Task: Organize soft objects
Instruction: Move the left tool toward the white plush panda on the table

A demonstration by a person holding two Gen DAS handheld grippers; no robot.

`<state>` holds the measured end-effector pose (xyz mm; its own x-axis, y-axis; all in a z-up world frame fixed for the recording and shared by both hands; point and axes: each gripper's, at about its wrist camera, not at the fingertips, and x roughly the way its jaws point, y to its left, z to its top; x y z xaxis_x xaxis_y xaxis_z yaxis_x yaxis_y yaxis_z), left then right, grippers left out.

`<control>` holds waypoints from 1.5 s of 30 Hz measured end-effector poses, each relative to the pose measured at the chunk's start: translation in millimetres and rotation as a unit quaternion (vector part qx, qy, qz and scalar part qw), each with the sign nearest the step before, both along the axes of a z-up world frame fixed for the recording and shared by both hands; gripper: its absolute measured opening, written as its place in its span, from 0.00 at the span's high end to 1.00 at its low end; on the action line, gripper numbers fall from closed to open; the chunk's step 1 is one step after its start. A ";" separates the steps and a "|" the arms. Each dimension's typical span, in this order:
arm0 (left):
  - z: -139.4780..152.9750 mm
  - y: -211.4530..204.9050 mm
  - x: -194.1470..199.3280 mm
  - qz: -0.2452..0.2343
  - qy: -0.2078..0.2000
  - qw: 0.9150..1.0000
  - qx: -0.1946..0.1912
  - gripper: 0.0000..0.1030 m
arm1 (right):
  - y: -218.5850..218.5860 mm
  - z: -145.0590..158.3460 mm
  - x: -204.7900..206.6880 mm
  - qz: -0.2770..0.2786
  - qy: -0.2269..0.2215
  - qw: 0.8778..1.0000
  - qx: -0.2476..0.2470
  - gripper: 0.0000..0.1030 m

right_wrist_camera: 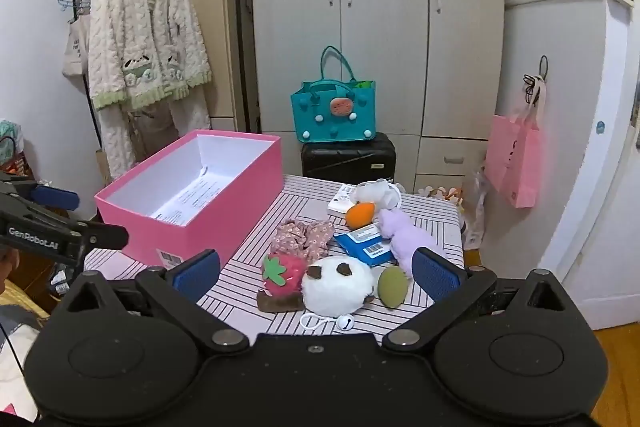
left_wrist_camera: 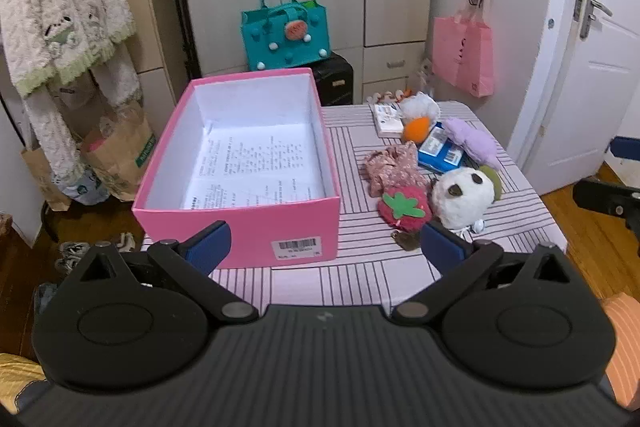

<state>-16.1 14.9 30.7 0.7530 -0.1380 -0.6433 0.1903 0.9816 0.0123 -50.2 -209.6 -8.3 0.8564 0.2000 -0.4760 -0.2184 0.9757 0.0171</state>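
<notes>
Two grippers hover at the near edge of a striped table (right_wrist_camera: 256, 243), both with jaws spread wide and nothing between them: the left gripper (left_wrist_camera: 326, 247) faces a pink box (left_wrist_camera: 240, 223), the right gripper (right_wrist_camera: 316, 273) faces the soft toys. From the right wrist view, the box (right_wrist_camera: 208, 223) sits at ten o'clock, holding only a printed sheet (left_wrist_camera: 256, 163). At twelve o'clock, just ahead, lie a white plush (right_wrist_camera: 338, 285), a strawberry plush (right_wrist_camera: 282, 273) touching its left side, a floral scrunchie (right_wrist_camera: 302, 237) behind, a purple plush (right_wrist_camera: 402, 233) at one o'clock, and an orange-and-white plush (right_wrist_camera: 362, 211) farther back.
</notes>
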 end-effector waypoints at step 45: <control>-21.4 6.5 -5.4 0.076 -0.032 0.997 0.003 0.00 | 20.1 -6.7 -11.4 -0.029 -0.054 0.998 0.005 0.00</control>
<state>-21.5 21.4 9.3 0.8050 -0.0153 -0.5930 0.0380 0.9989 0.0258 -61.6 -189.5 -15.0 0.9126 0.1528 -0.3792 -0.1627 0.9867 0.0060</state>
